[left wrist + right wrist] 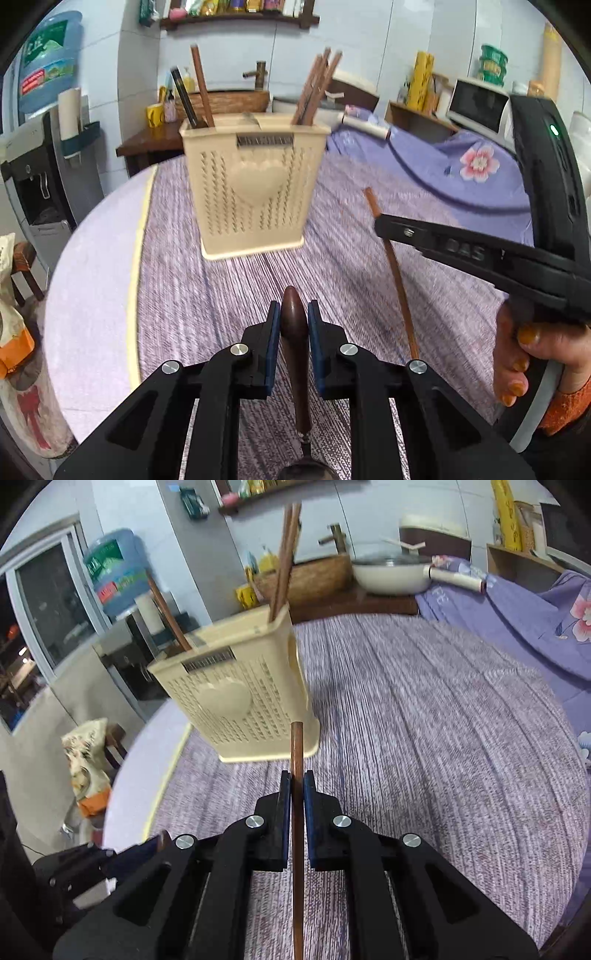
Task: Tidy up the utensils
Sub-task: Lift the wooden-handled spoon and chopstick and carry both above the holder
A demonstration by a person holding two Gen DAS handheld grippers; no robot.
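Note:
A cream perforated utensil holder (255, 188) with a heart on its front stands on the purple mat, with several brown chopsticks (316, 88) and a dark utensil in it; it also shows in the right wrist view (240, 701). My left gripper (293, 314) is shut on a dark wooden-handled spoon (295, 343), handle tip forward, metal bowl at the bottom edge. My right gripper (297, 779) is shut on a brown chopstick (297, 760), held above the mat just right of the holder. From the left wrist view the right gripper (380, 221) and its chopstick (395, 266) are at the right.
The round table carries a striped purple mat (424, 738). Behind it are a wooden counter with a woven basket (229, 99), a white pan (391, 576) and a yellow mug (155, 114). A water dispenser (48, 140) stands at the left. A floral purple cloth (472, 162) lies at the right.

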